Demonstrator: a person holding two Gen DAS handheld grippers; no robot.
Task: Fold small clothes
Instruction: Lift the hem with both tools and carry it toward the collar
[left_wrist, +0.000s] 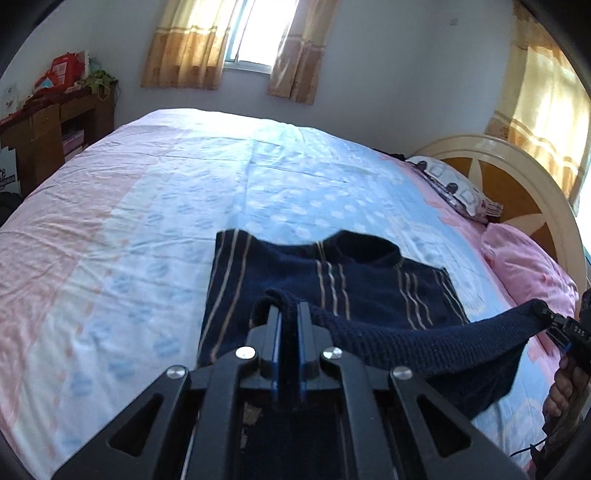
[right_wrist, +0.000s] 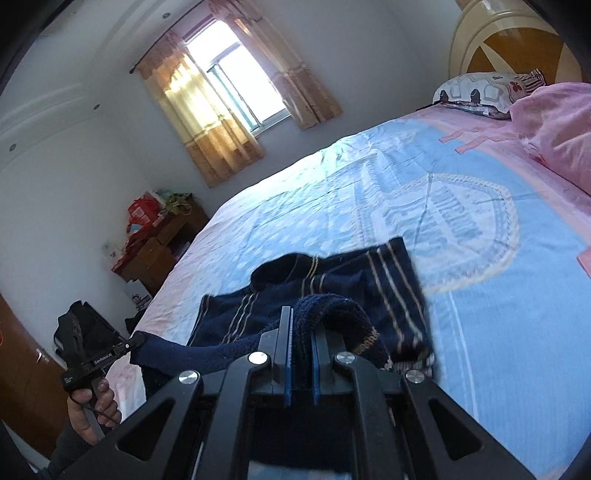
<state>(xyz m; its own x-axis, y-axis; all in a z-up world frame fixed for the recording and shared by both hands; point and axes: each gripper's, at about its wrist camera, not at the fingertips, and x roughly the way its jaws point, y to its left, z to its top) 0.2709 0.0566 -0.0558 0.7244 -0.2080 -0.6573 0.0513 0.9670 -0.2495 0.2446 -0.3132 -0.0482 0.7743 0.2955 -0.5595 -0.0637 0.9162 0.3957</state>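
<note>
A small navy knit sweater with tan stripes (left_wrist: 332, 288) lies on the bed, collar away from me; it also shows in the right wrist view (right_wrist: 332, 291). My left gripper (left_wrist: 290, 314) is shut on the sweater's ribbed bottom hem. My right gripper (right_wrist: 302, 325) is shut on the same hem further along. The hem (left_wrist: 424, 339) hangs stretched between the two grippers, lifted above the sweater's body. The right gripper shows in the left wrist view (left_wrist: 543, 308), and the left gripper in the right wrist view (right_wrist: 135, 339).
The bed (left_wrist: 184, 206) has a blue and pink sheet. A pink pillow (left_wrist: 528, 266) and a patterned pillow (left_wrist: 454, 188) lie by the round headboard (left_wrist: 517, 173). A wooden desk (left_wrist: 48, 136) with red boxes stands at the far left. A curtained window (left_wrist: 258, 33) is behind.
</note>
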